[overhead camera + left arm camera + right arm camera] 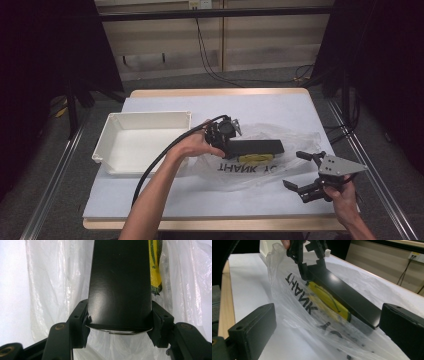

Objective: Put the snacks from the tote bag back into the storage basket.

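The left tongs (231,134) were clamped on one end of the black box (257,147), over the plastic bag (292,137) mid-counter. The right tongs (299,172) stood apart nearby. The box could slip and crush the bag.

Black two-jaw grippers (224,131) (305,175); brass-coloured screws; thick black cable (165,152); grey three-cornered plate (340,165); bare forearms.

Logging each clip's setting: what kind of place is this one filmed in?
Probably a lab-style recording station, not a home: a wooden table under a white sheet, black curtains at both sides, metal floor rails beside it, and cables trailing from a wall socket.
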Available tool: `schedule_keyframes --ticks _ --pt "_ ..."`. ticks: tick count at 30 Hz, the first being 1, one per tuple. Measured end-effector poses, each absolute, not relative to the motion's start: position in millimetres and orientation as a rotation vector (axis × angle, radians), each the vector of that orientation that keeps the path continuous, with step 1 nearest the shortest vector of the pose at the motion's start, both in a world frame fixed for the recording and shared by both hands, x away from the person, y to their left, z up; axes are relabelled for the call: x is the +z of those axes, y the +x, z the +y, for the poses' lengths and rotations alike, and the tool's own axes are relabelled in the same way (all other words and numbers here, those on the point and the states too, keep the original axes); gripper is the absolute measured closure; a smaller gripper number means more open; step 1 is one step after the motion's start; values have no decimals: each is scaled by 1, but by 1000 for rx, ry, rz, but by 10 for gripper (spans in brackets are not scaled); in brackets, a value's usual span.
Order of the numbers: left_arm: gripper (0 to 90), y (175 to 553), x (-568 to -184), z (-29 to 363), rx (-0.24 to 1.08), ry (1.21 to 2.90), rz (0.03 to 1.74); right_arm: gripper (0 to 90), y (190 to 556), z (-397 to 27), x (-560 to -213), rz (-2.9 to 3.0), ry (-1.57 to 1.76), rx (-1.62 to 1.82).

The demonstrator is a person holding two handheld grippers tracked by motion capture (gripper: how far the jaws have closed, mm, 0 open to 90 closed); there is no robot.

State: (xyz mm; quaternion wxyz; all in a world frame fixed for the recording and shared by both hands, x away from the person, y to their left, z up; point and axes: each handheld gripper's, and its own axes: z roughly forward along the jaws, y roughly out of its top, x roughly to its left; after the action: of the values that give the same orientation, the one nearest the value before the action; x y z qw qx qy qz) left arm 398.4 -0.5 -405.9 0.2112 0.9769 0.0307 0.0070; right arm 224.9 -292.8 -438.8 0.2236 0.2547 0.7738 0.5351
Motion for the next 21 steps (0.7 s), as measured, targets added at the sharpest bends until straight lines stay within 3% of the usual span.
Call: schedule_keyframes --ticks 21 --pt "429 396 -396 11 -42 2641 129 2 221 -287 -443 2195 668 1534"
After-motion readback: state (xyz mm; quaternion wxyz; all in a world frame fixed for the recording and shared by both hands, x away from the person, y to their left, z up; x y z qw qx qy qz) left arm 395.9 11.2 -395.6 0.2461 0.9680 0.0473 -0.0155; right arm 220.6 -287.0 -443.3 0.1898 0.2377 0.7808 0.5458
